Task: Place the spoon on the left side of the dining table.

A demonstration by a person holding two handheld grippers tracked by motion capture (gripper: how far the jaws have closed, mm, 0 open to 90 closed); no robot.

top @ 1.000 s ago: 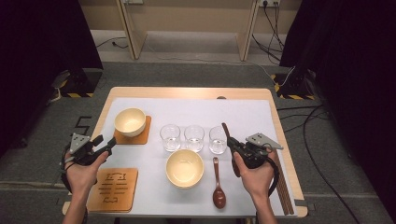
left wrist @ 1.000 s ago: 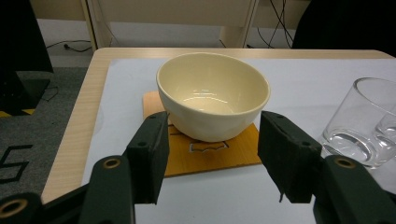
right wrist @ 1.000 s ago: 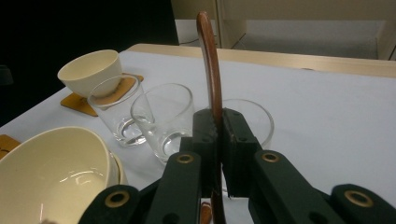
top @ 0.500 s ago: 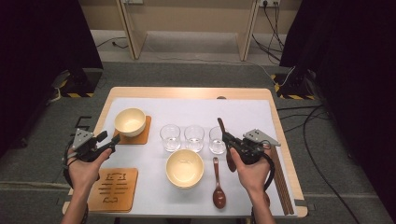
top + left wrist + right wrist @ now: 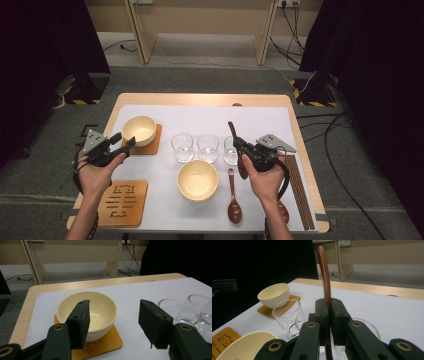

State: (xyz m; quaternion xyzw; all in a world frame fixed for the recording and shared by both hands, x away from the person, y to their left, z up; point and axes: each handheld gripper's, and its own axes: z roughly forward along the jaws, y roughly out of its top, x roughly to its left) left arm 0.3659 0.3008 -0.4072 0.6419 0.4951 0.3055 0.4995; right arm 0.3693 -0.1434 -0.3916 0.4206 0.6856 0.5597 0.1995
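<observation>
On the table, covered by a white mat, a meal setting appears to be laid out. At the left, a cream bowl is set on a wooden coaster, presumably so that the mat is spared. The left gripper is held just beside this bowl with its jaws spread and nothing between them, the bowl being seen past them in the left gripper view. A second bowl is placed near the front edge, directly on the mat, and an empty coaster lies at the front left, probably meant for it. Three glasses are lined up between the two grippers and stand close to any path across the middle. In the right gripper a dark wooden spoon is pinched, its handle raised upright above the pressed-together jaws. Another spoon lies flat beside the front bowl.
</observation>
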